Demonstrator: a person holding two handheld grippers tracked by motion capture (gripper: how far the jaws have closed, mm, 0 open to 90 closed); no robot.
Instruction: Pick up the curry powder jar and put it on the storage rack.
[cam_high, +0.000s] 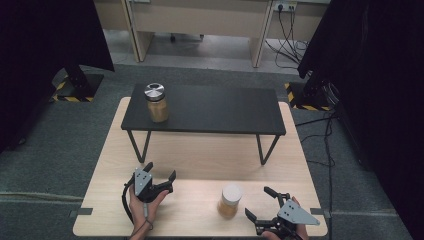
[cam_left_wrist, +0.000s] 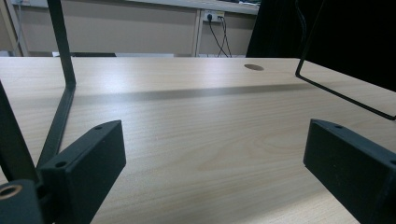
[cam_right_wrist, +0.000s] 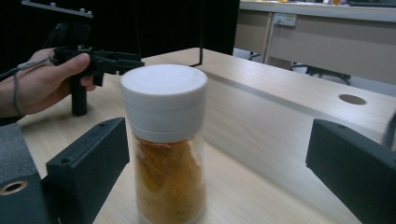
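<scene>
From the high view I see my left tongs (cam_high: 161, 171) held wide apart over the pale wooden counter (cam_high: 195, 150), gripping nothing. Behind them, a silver-lidded jar (cam_high: 156, 102) stands on the left end of a black shelf (cam_high: 215, 107). Further right, a white-lidded jar (cam_high: 229, 200) of what looks like orange powder stands near the front edge. My right tongs (cam_high: 260, 202) gape wide just beside it, not touching.

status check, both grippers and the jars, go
Left hand-held gripper open, empty. Right hand-held gripper open, facing white-lidded jar. Silver-lidded jar on black shelf.
</scene>
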